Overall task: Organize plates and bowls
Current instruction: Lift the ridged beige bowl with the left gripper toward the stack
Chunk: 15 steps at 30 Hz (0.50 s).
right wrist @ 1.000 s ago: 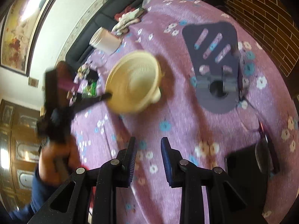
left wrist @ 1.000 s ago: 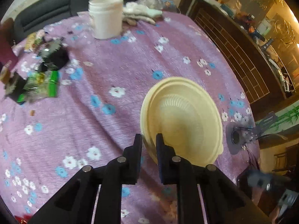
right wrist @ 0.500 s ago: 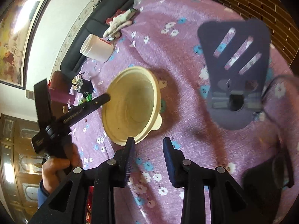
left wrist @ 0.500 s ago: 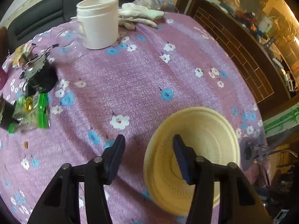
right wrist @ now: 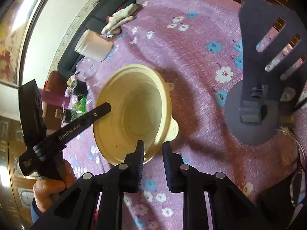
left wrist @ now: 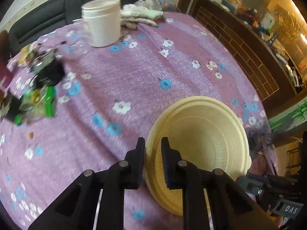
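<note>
A cream-coloured ribbed plastic bowl (left wrist: pixel 199 145) sits tilted near the middle of a round table draped in a purple cloth with blue and white flowers (left wrist: pixel 134 72). The left gripper (left wrist: pixel 152 147) has just closed its jaws and is clamped on the bowl's rim, one pad outside the wall and one inside. In the right wrist view a hand (right wrist: pixel 50 186) holds that tool from the table's left edge. The right gripper (right wrist: pixel 153 150) hovers at the bowl's near rim, its jaws narrowed after closing but with nothing pinched between them; its left finger appears to overlap the rim, though contact is unclear. A white plastic tub (left wrist: pixel 101 22) and pale crumpled gloves (left wrist: pixel 141 15) rest at the far edge; a dark slotted phone stand (right wrist: pixel 268 72) stands at the right edge.
</note>
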Each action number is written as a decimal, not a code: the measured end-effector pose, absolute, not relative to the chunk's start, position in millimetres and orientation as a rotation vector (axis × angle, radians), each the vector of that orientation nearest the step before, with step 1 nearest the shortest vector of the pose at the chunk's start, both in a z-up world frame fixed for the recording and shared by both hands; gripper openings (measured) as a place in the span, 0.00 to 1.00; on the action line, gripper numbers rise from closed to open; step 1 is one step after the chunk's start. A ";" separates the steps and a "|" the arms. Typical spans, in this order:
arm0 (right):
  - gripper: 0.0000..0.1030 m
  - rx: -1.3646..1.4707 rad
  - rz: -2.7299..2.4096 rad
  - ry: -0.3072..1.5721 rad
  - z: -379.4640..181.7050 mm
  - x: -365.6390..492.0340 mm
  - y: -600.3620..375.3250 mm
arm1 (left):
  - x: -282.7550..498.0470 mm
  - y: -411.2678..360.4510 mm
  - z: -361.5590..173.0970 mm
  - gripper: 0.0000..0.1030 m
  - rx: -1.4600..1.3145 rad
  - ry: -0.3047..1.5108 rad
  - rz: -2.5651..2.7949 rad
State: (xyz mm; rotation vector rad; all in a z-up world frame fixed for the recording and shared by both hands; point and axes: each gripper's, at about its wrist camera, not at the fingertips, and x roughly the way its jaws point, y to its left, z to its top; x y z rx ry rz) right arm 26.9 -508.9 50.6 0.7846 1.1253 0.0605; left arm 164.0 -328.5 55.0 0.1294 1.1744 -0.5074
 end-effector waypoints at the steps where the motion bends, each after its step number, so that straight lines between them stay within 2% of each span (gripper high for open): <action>1: 0.20 0.770 0.073 1.124 56.3 23.4 -505.6 | 158.8 -323.5 57.6 0.16 0.124 1.171 -0.501; 7: 0.20 0.688 0.194 1.151 81.3 -3.5 -479.2 | 103.4 -281.8 79.1 0.16 0.104 1.134 -0.483; 15: 0.20 0.551 0.337 1.263 77.7 -65.5 -421.8 | 0.8 -215.0 70.7 0.16 0.154 1.163 -0.438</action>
